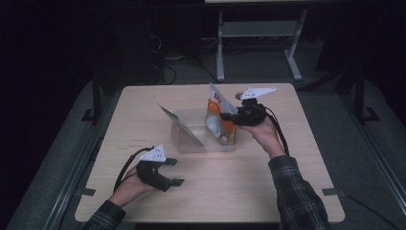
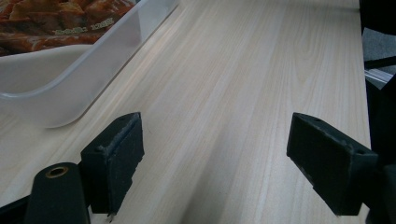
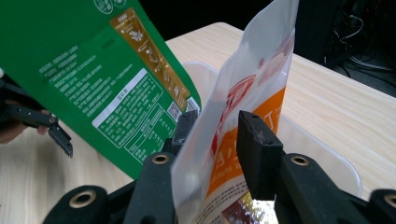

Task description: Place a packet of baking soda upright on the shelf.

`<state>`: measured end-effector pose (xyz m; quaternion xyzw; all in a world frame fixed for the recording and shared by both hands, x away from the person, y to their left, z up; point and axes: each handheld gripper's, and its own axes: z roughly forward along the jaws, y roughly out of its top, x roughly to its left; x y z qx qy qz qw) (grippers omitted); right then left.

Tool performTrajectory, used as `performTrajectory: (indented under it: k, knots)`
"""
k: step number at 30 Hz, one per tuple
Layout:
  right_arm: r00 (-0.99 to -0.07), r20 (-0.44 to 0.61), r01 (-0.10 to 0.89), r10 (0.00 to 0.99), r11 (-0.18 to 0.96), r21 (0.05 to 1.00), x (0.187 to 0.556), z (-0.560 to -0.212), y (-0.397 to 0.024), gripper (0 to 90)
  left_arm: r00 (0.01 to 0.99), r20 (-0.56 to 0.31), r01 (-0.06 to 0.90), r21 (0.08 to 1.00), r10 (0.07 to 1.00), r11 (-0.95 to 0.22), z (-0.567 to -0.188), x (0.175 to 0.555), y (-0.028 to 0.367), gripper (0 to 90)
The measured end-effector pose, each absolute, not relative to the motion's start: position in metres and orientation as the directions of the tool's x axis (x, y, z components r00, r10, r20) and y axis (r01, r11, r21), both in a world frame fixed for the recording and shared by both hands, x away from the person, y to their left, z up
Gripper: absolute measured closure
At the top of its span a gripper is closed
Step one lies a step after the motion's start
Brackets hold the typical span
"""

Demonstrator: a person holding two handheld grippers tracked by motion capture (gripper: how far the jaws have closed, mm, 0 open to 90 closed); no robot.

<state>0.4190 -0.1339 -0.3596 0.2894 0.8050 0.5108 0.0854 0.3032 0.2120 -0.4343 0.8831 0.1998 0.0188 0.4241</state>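
With the right gripper (image 3: 212, 135) spread loosely around the orange pouch (image 1: 218, 117) standing in the bin (image 1: 184, 143) on the counter (image 1: 249, 182), the unsupported pouch could topple onto the green pouch (image 1: 179, 127), while the left gripper (image 1: 174, 171) rests spread and empty.

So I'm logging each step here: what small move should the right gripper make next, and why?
Probably draw the right gripper back and up, off the orange and white pouch. That pouch already stands in the clear bin beside the green pouch, and the jaws look parted around it, no longer pinching.
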Motion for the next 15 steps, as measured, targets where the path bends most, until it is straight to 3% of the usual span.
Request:
performTrajectory:
  k: [4, 8, 15]
  knots:
    - [-0.813, 0.137, 0.376, 0.566, 0.331, 0.866, 0.416, -0.358, -0.133, 56.9, 0.919, -0.138, 0.339, 0.756, 0.37, -0.56, -0.435, 0.303, 0.212, 18.3]
    - [-0.795, 0.112, 0.373, 0.597, 0.335, 0.865, 0.412, -0.355, -0.133, 37.3, 0.92, -0.135, 0.335, 0.756, 0.367, -0.562, -0.435, 0.303, 0.212, 18.3]
    - [-0.782, 0.103, 0.368, 0.615, 0.32, 0.873, 0.399, -0.349, -0.141, 25.5, 0.92, -0.14, 0.339, 0.754, 0.365, -0.563, -0.435, 0.303, 0.211, 18.3]
